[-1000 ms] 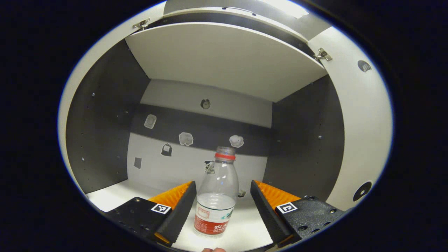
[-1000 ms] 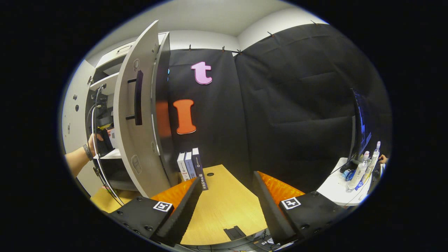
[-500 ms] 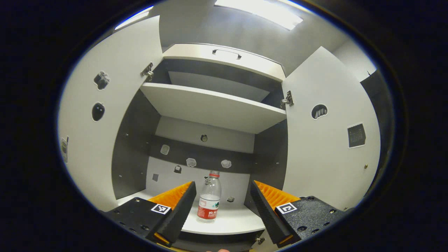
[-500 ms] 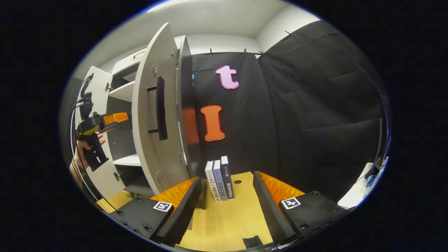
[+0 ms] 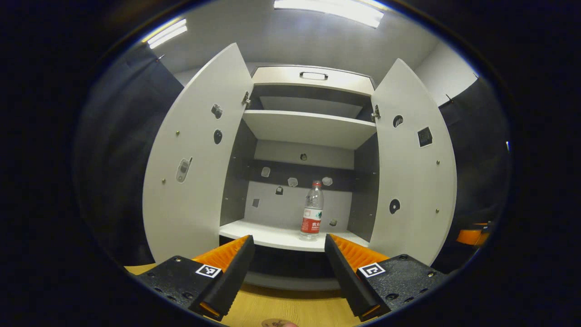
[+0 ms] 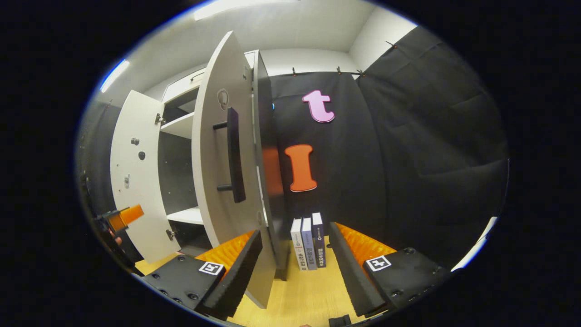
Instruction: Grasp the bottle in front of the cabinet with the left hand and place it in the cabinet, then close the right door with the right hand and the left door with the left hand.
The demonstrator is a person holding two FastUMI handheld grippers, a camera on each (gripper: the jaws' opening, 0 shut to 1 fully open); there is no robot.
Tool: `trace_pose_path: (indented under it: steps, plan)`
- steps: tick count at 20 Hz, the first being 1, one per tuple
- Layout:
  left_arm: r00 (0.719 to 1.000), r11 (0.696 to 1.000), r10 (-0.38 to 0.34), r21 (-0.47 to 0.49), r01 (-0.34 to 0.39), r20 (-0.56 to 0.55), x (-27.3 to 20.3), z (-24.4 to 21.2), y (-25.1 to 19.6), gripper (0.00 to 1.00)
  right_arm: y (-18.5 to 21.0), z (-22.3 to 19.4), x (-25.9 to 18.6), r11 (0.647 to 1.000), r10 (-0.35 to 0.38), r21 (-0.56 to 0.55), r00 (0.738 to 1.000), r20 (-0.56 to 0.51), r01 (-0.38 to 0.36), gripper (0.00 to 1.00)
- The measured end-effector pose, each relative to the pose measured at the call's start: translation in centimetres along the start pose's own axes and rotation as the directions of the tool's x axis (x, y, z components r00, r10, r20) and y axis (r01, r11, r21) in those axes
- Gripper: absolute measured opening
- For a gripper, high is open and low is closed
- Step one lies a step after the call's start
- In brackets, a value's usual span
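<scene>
A clear bottle (image 5: 312, 210) with a red label and red neck ring stands upright on the cabinet's lower shelf (image 5: 272, 236), right of middle. Both white doors stand open: the left door (image 5: 195, 172) and the right door (image 5: 413, 181). My left gripper (image 5: 288, 272) is open and holds nothing, well back from the shelf over the wooden table. My right gripper (image 6: 295, 272) is open just outside the right door (image 6: 213, 181). That door's lower edge lies between its fingers, near the left one. The door's dark bar handle (image 6: 233, 154) is above. The left gripper (image 6: 122, 217) shows at the far left.
An upper shelf (image 5: 313, 129) and a top drawer with a handle (image 5: 313, 76) sit above the bottle. Three books (image 6: 308, 243) stand upright on the wooden table (image 6: 308, 295) against the black cloth wall, right of the cabinet. The right gripper (image 5: 472, 236) peeks out past the right door.
My left gripper has pulled back out of the cabinet, leaving the bottle standing on the shelf. My right gripper has moved closer to the right door's outer face.
</scene>
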State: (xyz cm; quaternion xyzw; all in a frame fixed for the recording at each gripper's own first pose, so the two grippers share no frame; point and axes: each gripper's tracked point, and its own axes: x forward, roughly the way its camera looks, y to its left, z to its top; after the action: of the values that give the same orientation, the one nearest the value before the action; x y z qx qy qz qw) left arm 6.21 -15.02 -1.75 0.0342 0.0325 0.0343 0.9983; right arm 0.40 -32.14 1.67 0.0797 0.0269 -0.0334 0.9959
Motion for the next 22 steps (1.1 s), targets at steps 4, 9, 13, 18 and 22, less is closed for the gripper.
trace_pose_path:
  steps: [4,9,13,18,22]
  plan:
    - [0.999,0.998,0.047,0.044,-0.047,0.015,-2.4,-1.2,1.8,0.94,-0.4,4.9,2.4,0.988,-0.029,-0.146,0.994,0.104,0.044,0.97]
    - [0.996,0.995,0.085,-0.042,-0.086,-0.016,-3.2,-2.4,4.8,0.94,1.2,7.3,4.5,0.970,-0.076,-0.217,0.984,0.162,0.110,0.97]
    - [0.993,0.992,0.116,-0.053,-0.117,-0.028,-3.3,-3.5,8.1,0.94,1.3,7.1,4.8,0.971,-0.083,-0.208,0.986,0.148,0.113,0.86]
    - [0.996,0.993,0.087,-0.078,-0.088,-0.020,-2.5,-3.7,10.6,0.94,2.1,6.9,4.7,0.967,-0.115,-0.212,0.985,0.127,0.140,0.93]
    - [1.000,0.996,0.021,-0.081,-0.023,-0.020,-2.2,-4.0,11.7,0.94,3.5,6.7,4.3,0.964,-0.159,-0.196,0.979,0.129,0.183,0.85]
